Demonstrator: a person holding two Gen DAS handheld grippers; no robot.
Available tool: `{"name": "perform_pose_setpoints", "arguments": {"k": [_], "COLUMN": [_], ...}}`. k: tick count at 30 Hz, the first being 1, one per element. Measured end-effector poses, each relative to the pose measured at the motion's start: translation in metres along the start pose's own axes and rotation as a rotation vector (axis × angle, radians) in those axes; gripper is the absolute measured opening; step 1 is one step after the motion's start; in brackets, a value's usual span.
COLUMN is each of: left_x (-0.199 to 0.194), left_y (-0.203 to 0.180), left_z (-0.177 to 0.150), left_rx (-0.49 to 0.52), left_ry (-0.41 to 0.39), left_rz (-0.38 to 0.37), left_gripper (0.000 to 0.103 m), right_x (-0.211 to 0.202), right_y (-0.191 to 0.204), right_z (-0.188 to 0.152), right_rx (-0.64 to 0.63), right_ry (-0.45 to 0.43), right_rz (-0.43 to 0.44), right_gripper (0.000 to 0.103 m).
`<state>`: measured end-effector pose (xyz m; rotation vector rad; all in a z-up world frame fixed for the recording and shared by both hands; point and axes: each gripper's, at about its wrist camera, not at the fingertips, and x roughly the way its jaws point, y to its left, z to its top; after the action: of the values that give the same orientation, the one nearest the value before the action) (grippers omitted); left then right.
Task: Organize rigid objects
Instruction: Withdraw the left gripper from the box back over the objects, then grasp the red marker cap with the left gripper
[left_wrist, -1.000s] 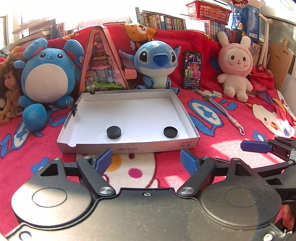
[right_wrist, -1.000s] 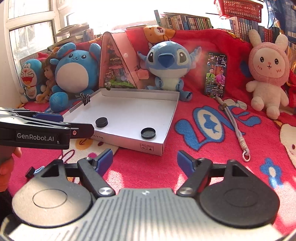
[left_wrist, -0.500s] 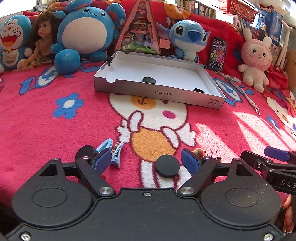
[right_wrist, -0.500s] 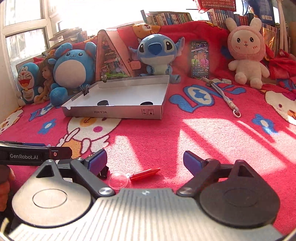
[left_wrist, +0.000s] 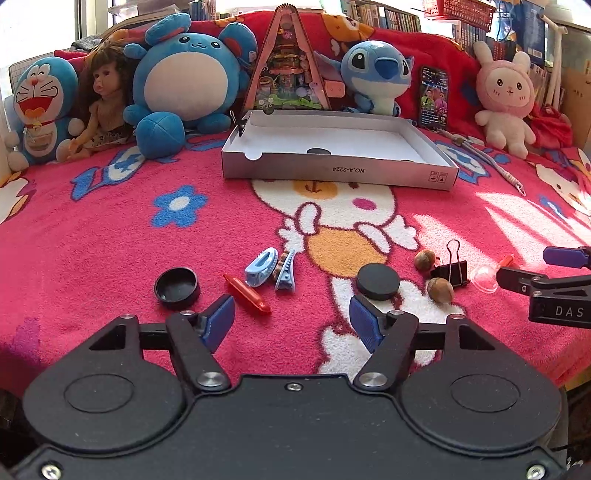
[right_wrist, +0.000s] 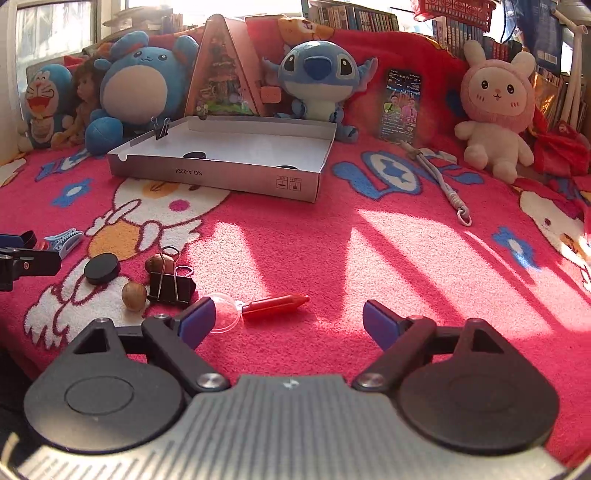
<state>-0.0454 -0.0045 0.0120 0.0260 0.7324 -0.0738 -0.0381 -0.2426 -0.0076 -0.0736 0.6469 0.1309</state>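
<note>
Both grippers have dropped from the white cardboard box (left_wrist: 432, 173) toward the clutter; left gripper (left_wrist: 291, 319) closing on nothing, right gripper (right_wrist: 288, 321) wide. The red plastic crayon-shaped stick (left_wrist: 246, 298) at 11 o'clock may slip the narrowing jaws.

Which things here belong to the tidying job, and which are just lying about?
Job: box; black caps; red pens; hair clips; binder clip; nuts.
Lying about: plush toys; doll; phone; blanket.

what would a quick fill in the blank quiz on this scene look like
1. The binder clip on the blanket lies between two ____.
2. The flat black discs already lying in the cardboard box number ____.
3. The phone leans between the blue plush and the ____ bunny plush.

Missing words: nuts; two; pink
</note>
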Motion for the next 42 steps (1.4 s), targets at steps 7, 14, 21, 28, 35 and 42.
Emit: {"name": "perform_pose_setpoints", "arguments": {"k": [7,14,21,28,35,42], "left_x": [-0.001,0.007,0.016,0.021,0.021,0.018], "left_y": [0.008,0.013,0.017,0.016,0.018,0.02], "left_z": [-0.015,-0.006,-0.001,0.001,0.003,0.001], "left_rx": [-0.025,-0.025,-0.039,-0.034,-0.048,-0.051], "left_ry": [-0.013,-0.027,-0.028,-0.029,-0.031,-0.043], "left_rz": [0.034,0.08,0.079,0.083,0.064,0.051], "left_gripper": [0.06,0.06,0.059,0.056,0.047,0.027], "right_x": [-0.019,-0.019,-0.009,-0.005,-0.006,-0.008], "right_y": [0.019,0.029,0.033,0.038,0.038,0.038], "right_z": [-0.009,-0.012,-0.014,-0.014,-0.015,-0.016], "right_rx": [-0.049,-0.003,0.024,0.005,-0.001,-0.006], "right_ry": [-0.035,-0.022,0.005,0.002,-0.004,-0.006], "right_rz": [-0.016,0.044,0.071,0.076,0.069,0.059], "right_gripper": [0.087,0.084,0.081,0.081,0.077,0.067]}}
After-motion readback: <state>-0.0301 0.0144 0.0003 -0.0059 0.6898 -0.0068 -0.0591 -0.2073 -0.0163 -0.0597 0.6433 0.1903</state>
